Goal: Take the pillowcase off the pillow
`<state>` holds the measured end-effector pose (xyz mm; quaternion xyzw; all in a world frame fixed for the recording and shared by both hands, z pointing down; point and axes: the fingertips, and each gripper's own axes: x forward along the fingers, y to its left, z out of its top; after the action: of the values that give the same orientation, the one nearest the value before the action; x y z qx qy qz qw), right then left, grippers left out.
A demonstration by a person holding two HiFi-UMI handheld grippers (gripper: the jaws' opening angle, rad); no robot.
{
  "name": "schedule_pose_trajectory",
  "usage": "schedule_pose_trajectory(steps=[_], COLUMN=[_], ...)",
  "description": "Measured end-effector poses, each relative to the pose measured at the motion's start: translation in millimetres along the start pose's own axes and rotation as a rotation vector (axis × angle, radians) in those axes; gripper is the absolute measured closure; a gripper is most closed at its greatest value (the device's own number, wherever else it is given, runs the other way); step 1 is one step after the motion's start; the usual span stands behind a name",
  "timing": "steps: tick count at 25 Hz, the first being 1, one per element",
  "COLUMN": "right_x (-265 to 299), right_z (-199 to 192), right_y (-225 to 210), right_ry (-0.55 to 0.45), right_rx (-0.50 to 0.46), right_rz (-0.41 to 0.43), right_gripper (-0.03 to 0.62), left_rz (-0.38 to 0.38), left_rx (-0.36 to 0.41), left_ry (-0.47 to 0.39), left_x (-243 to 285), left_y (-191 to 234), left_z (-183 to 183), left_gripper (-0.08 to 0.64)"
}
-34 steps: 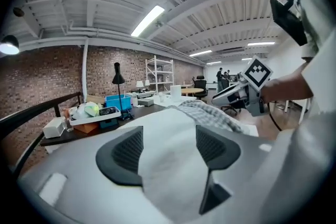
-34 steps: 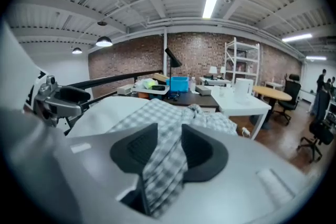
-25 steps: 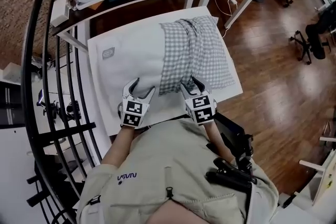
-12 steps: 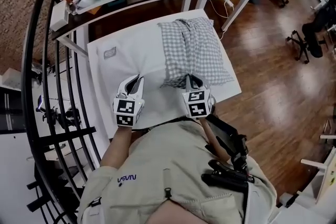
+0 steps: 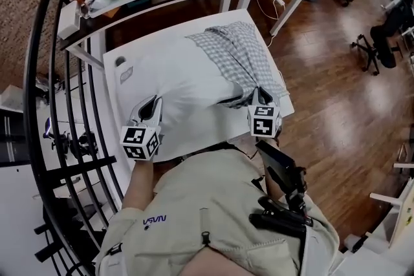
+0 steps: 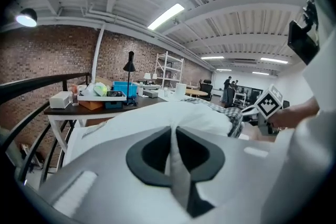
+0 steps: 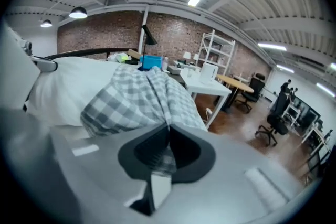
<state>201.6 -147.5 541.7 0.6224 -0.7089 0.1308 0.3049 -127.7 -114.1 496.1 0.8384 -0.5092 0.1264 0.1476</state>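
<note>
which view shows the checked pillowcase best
Head view: it shows most of the pillowcase, bunched at the far right of the pillow, with a corner in the right hand-held gripper. The right gripper view shows only the near folds at its jaws; the left gripper view, a sliver behind the pillow.

White pillow (image 5: 174,84) on white desk (image 5: 118,106), half out of checked pillowcase (image 5: 239,55) toward far-right corner. L claw (image 5: 154,103) pinches pillow near-left; R claw (image 5: 261,94) pinches pillowcase at near-right edge.
</note>
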Motion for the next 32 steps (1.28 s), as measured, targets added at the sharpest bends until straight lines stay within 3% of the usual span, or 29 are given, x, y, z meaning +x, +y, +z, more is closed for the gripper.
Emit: schedule_pose_trajectory(steps=[7, 11, 13, 16, 21, 24, 32], right_x=[15, 15, 10, -9, -43, -48, -5], right_z=[-59, -60, -55, -37, 21, 62, 124], right_y=[14, 20, 24, 32, 47, 48, 50], right_ry=[0.132, 0.127, 0.108, 0.048, -0.164, -0.28, -0.324], right_rx=[0.013, 0.045, 0.026, -0.017, -0.041, -0.063, -0.041], right_rz=[0.044, 0.086, 0.112, 0.151, 0.216, 0.217, 0.289], right_gripper=[0.58, 0.578, 0.577, 0.557, 0.529, 0.529, 0.506], left_rz=[-0.006, -0.015, -0.053, -0.119, -0.129, -0.116, -0.078], left_rx=[-0.052, -0.046, -0.059, -0.063, 0.004, 0.038, 0.155], left_ry=[0.102, 0.112, 0.116, 0.11, -0.03, -0.03, 0.009], left_x=[-3, 2, 2, -4, -6, 16, 100], left_y=[-8, -16, -24, -43, -56, -50, -40], left_z=[-52, -55, -54, -38, 25, 43, 78], left_gripper=[0.531, 0.521, 0.468, 0.354, 0.35, 0.35, 0.288])
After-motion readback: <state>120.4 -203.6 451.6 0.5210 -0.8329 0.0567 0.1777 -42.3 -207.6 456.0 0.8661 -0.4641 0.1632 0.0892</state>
